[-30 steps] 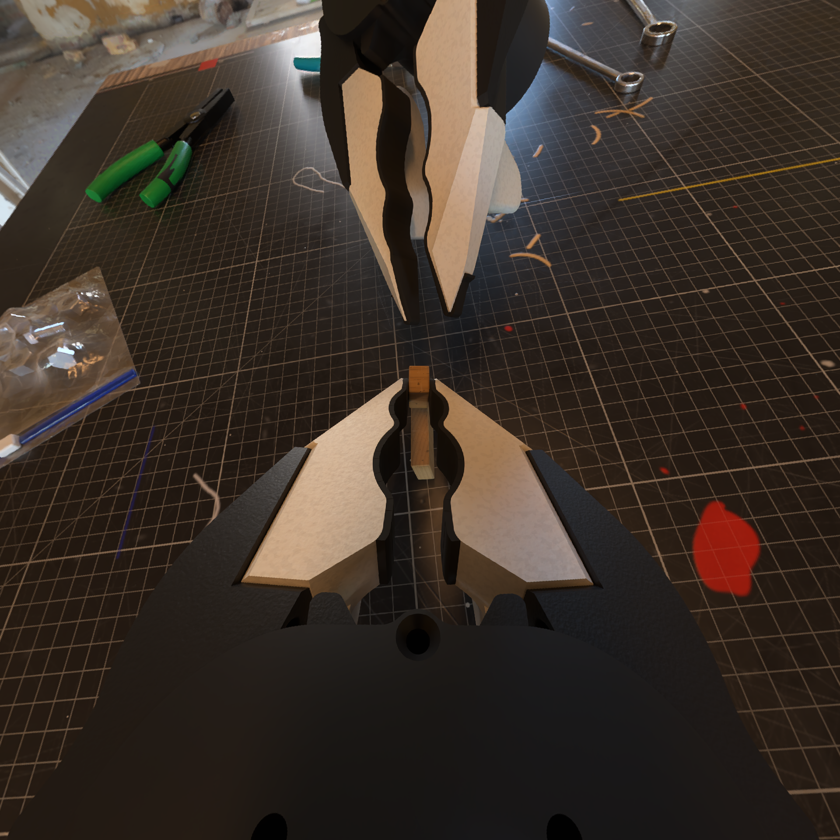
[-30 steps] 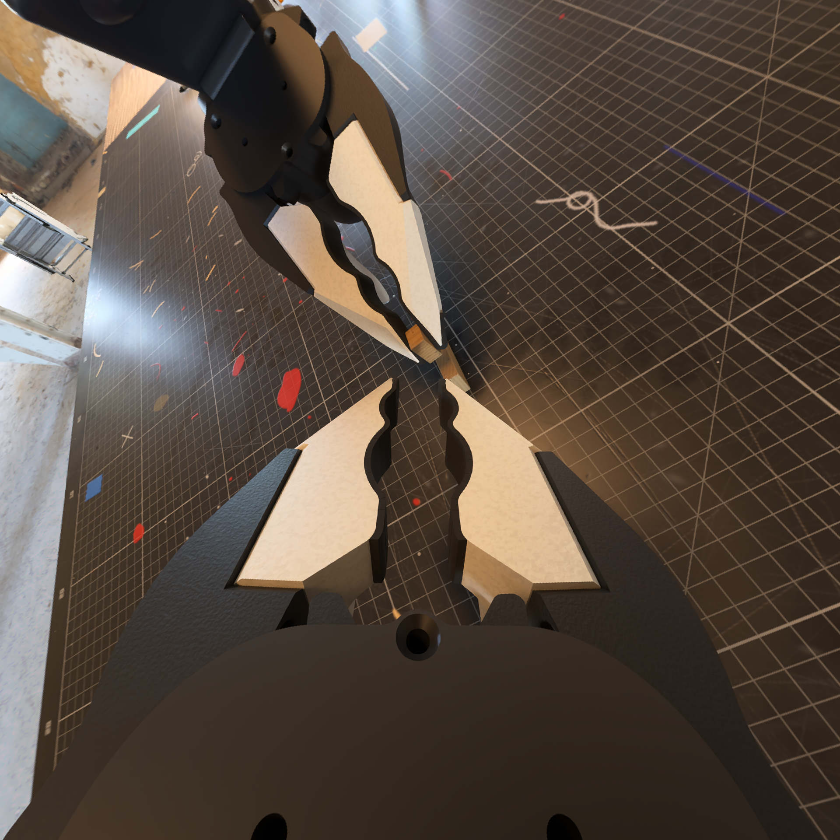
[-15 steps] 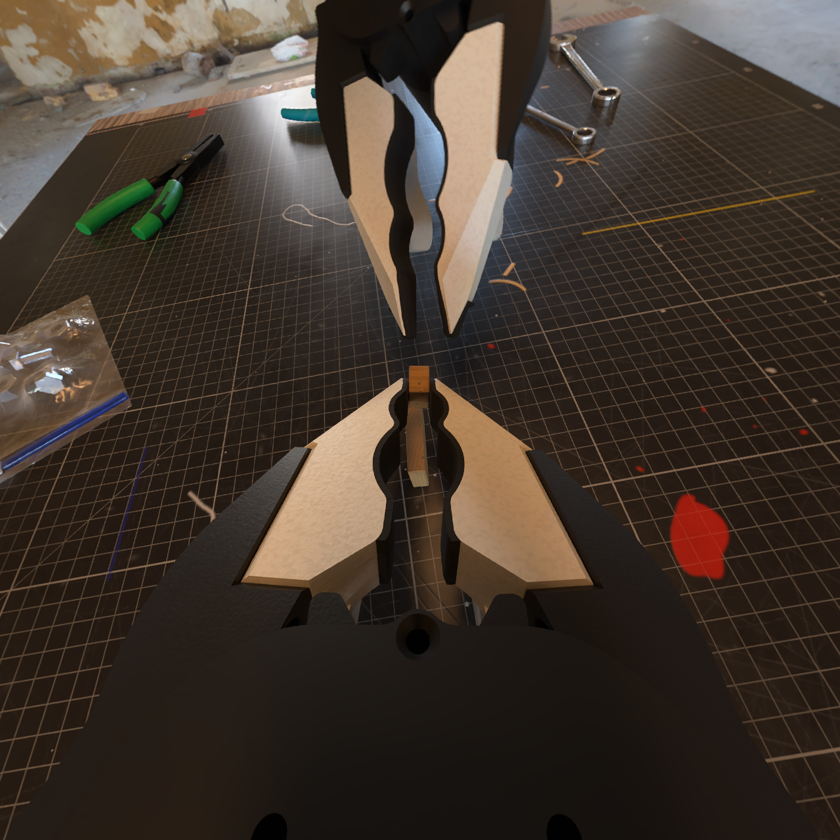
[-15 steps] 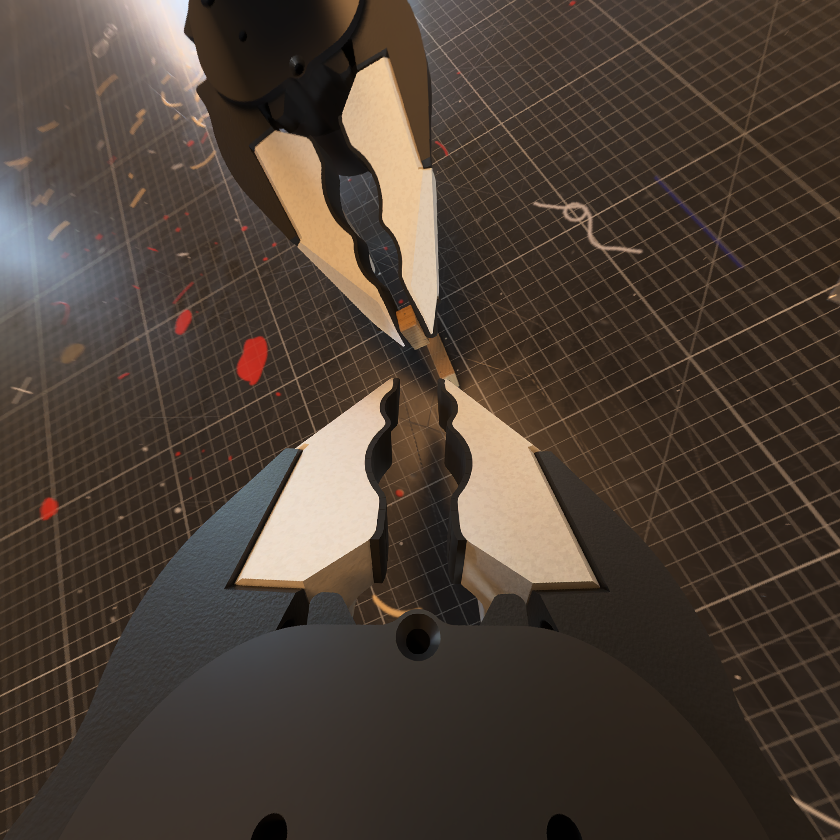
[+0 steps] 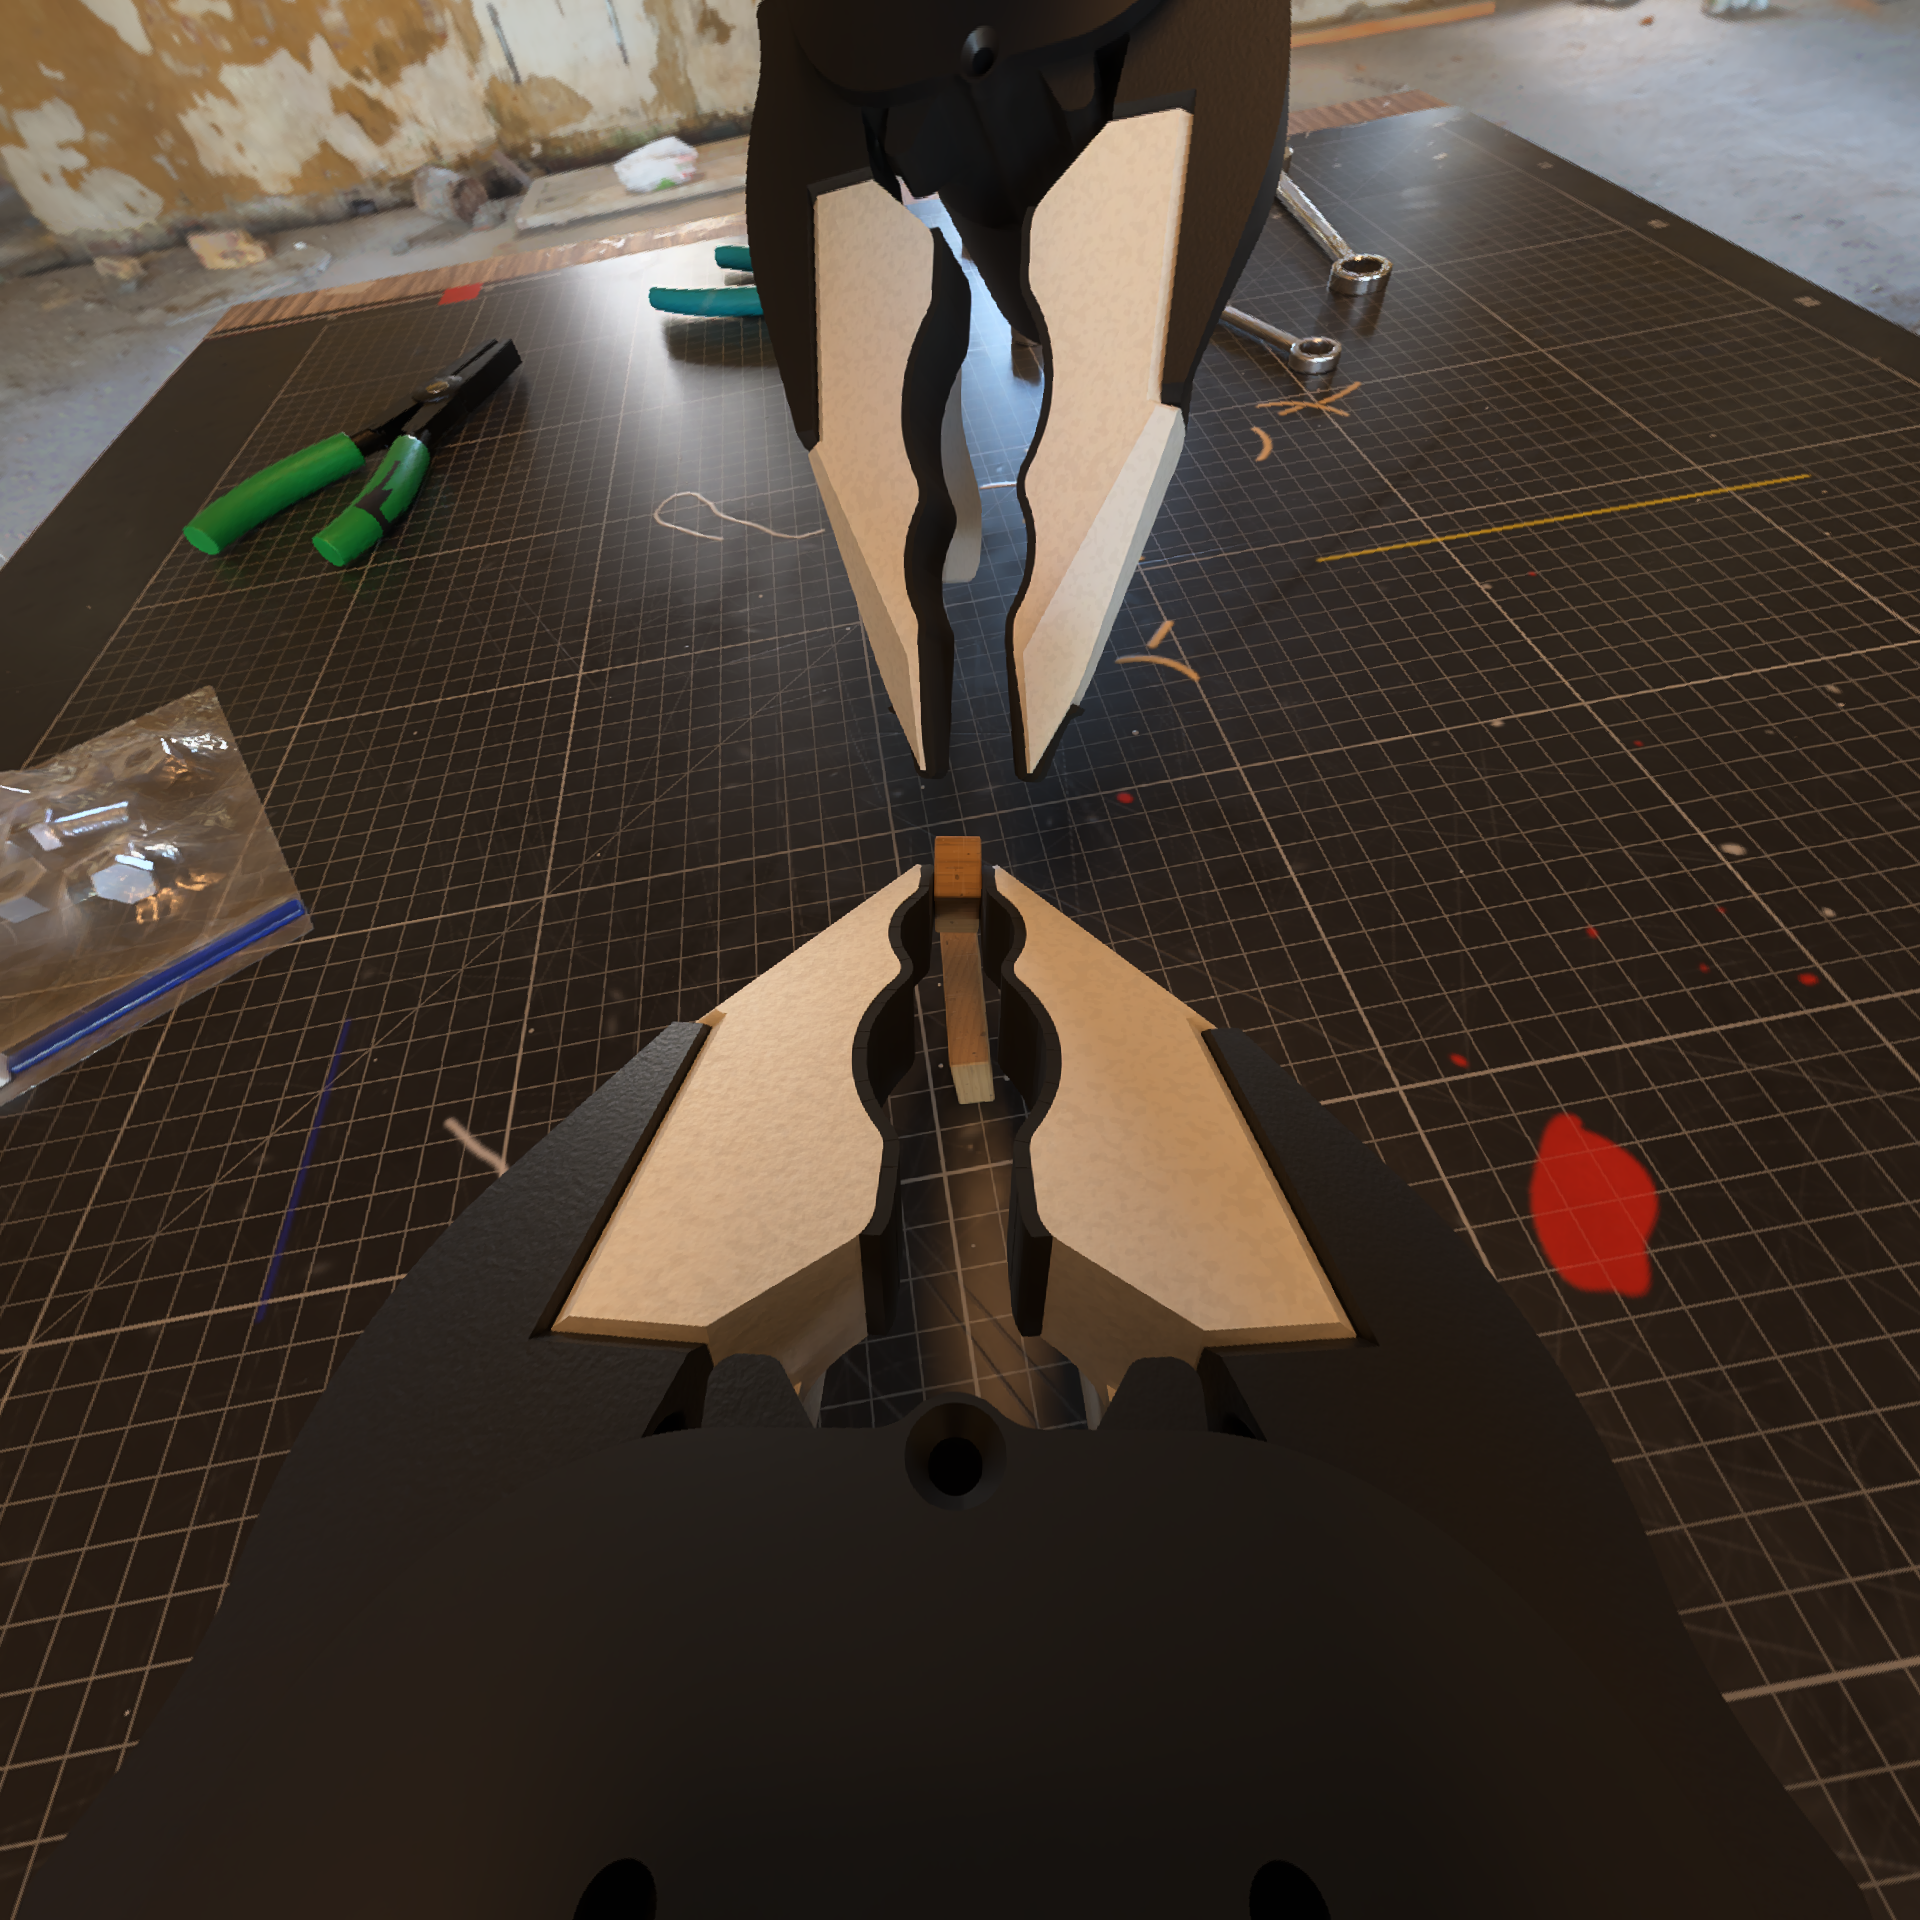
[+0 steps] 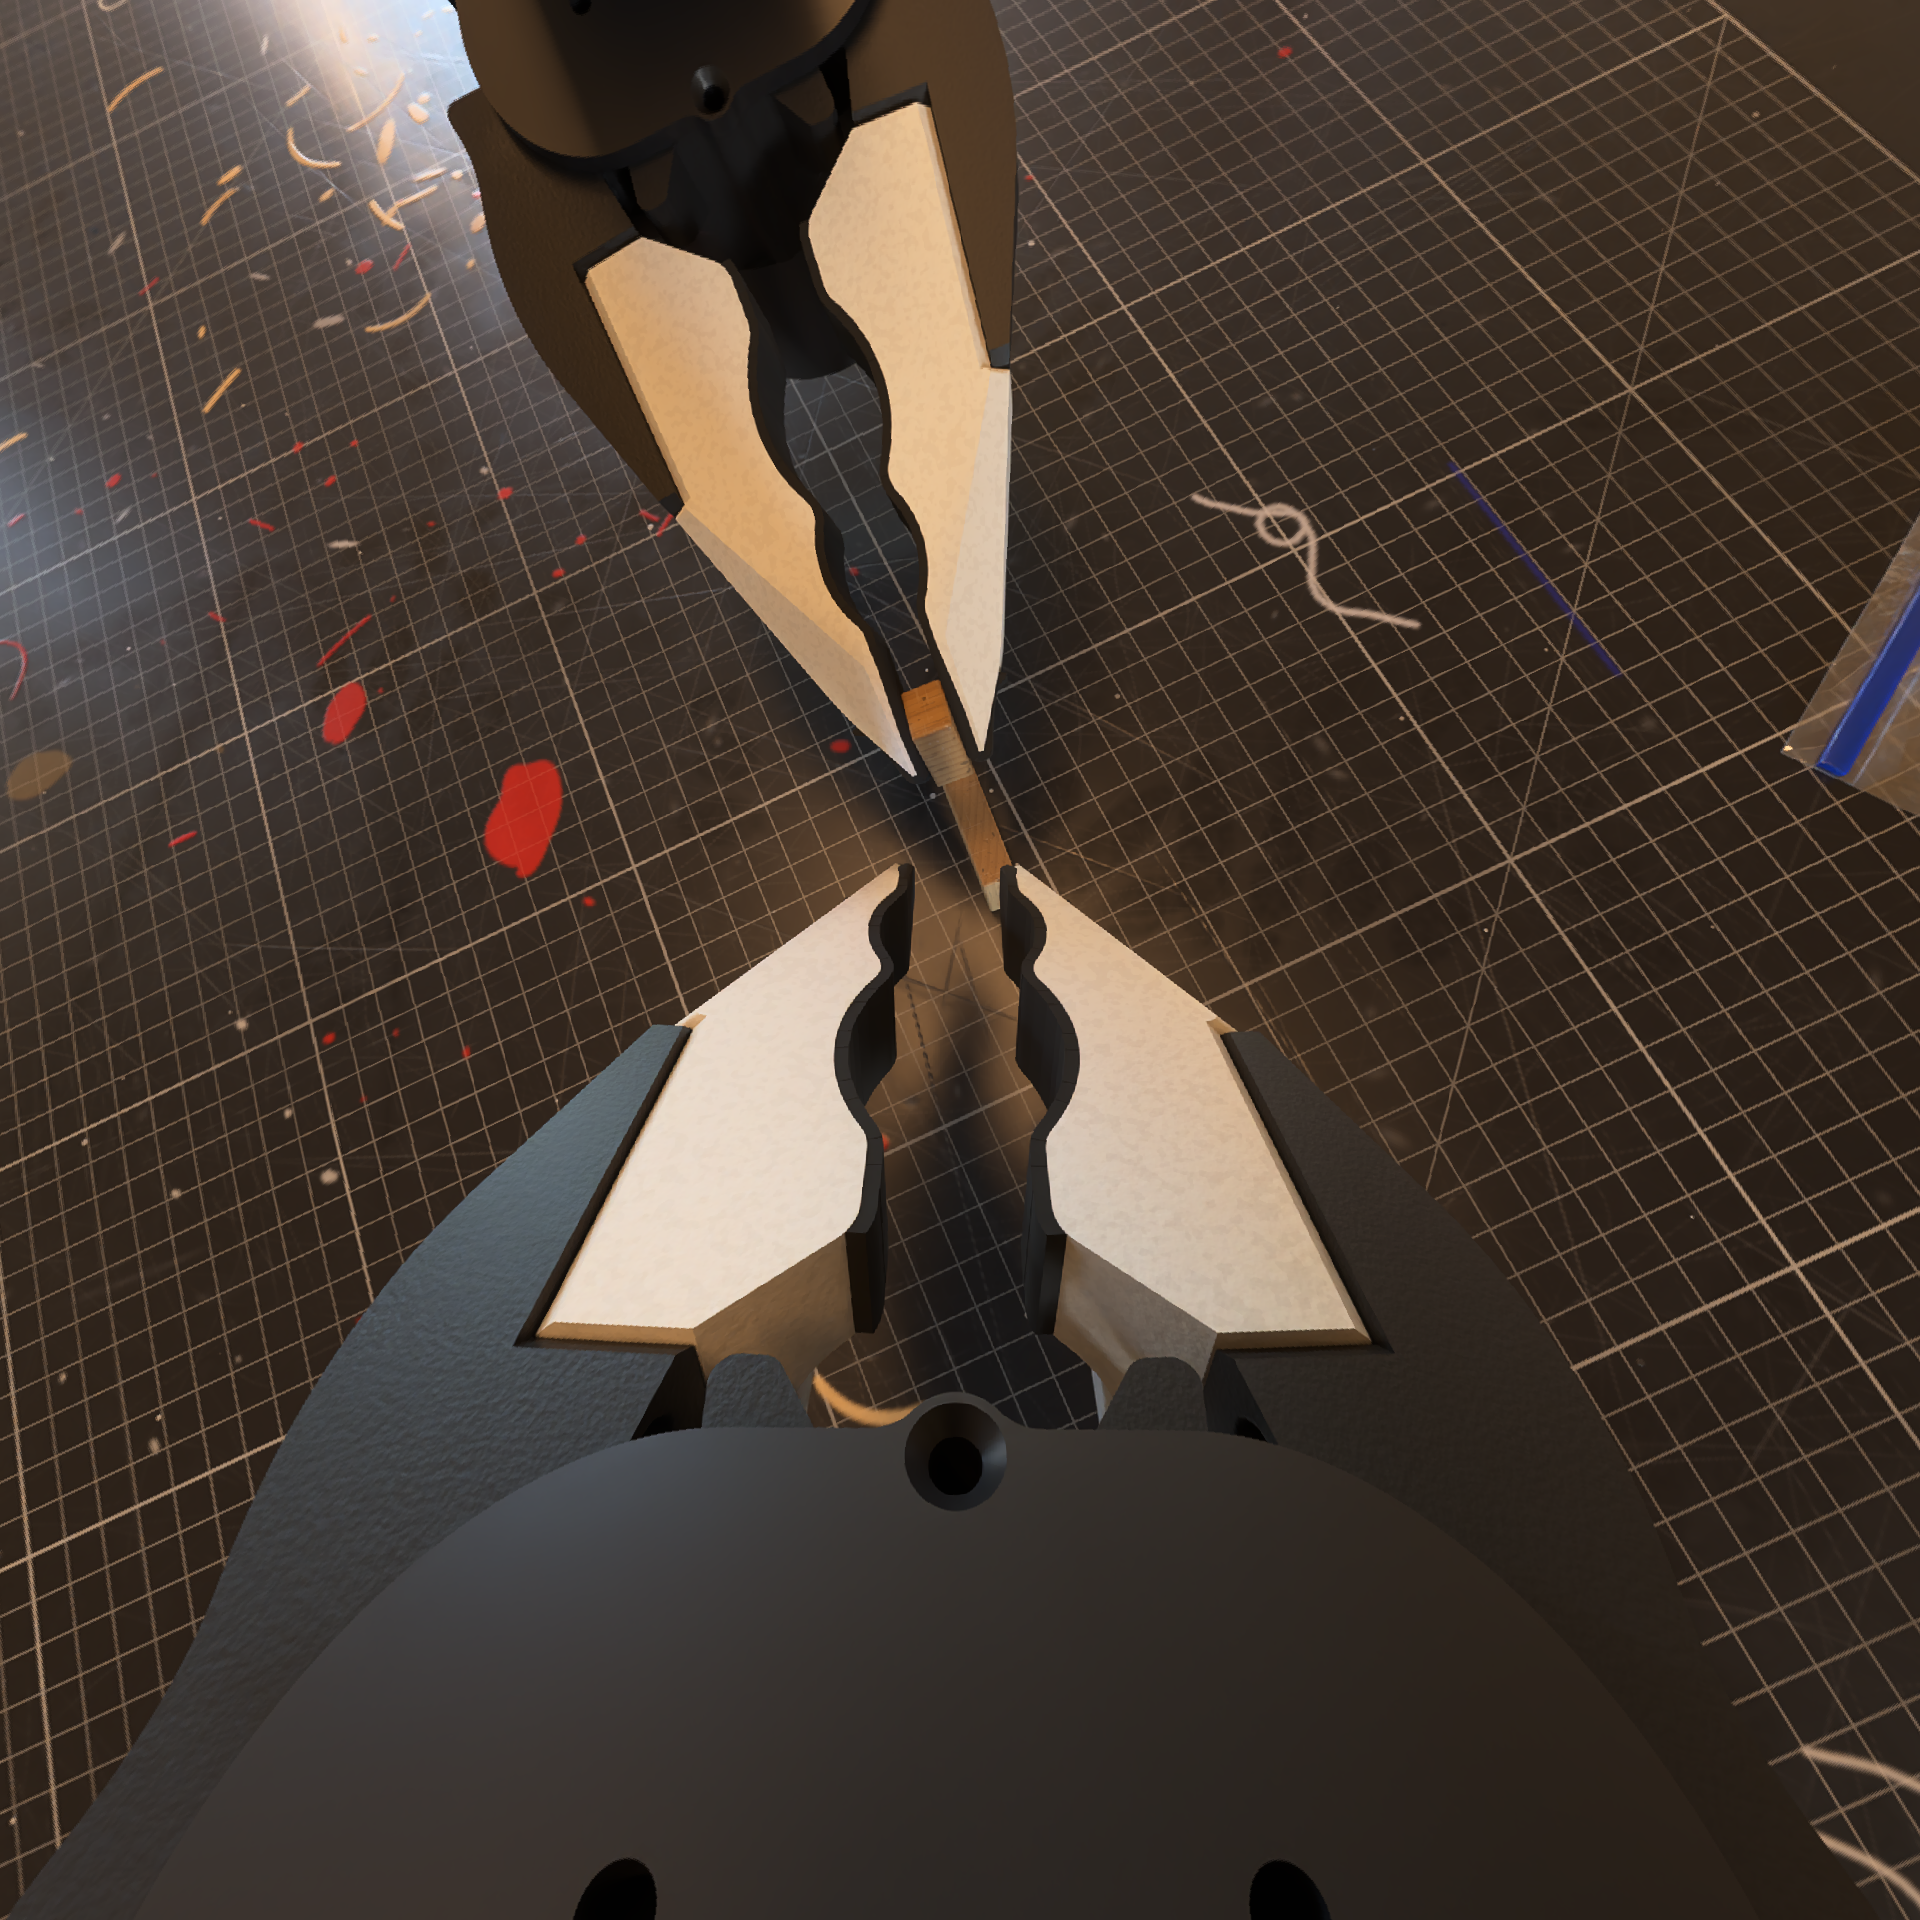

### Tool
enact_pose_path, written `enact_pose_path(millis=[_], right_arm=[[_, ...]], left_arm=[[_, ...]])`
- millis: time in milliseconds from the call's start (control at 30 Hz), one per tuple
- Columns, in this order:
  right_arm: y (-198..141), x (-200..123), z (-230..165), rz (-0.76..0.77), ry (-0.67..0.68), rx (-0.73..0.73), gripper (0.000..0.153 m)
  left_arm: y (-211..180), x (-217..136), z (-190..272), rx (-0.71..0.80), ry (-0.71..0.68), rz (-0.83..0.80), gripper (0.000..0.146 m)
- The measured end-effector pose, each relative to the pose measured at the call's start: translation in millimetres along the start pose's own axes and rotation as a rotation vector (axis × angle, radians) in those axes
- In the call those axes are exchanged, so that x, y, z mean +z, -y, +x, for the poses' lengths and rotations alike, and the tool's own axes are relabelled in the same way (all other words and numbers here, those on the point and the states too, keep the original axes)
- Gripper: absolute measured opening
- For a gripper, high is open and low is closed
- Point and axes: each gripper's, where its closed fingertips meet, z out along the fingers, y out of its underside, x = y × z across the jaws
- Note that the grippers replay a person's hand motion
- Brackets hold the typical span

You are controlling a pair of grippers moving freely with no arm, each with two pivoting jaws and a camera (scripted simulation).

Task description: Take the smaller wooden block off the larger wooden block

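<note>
My left gripper [image 5: 957, 868] is shut on the smaller wooden block [image 5: 957, 868], a dark orange cube pinched at its fingertips. The larger wooden block [image 5: 966, 1023], a long pale bar, runs back from under the cube and shows through the gap between my fingers. In the right wrist view the cube [image 6: 923, 712] sits in the left gripper [image 6: 940, 758], and the bar [image 6: 977, 821] reaches towards my right gripper [image 6: 956, 878]. The right gripper is open and empty, and the bar's end lies by its right fingertip [image 6: 1023, 883]. It faces the left gripper [image 5: 977, 769] tip to tip.
Everything is over a black grid cutting mat [image 5: 1455, 935]. Green-handled pliers [image 5: 353, 468] lie far left, a clear plastic bag of parts [image 5: 125, 862] at the left edge, wrenches [image 5: 1309, 348] at the back right, and a teal handle [image 5: 707, 301] behind. Red paint spots [image 5: 1595, 1205] and wood shavings [image 6: 312, 156] are scattered about.
The right gripper has swung round to face the left gripper head-on, its tips now at the bar's end. The left gripper has tilted up a little, still shut on the cube.
</note>
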Motion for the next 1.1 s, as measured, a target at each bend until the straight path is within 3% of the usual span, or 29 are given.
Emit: enact_pose_path(millis=[767,1100], right_arm=[[-2.6,0.2,-1.0,0.01,0.029,-0.021,0.015],[1.9,1.0,1.6,0.012,-0.022,-0.084,0.015]], left_arm=[[0.8,-1.8,3.6,0.061,-0.037,0.004,0.008],[-5.1,2.3,-2.9,0.129,0.053,-0.098,0.008]])
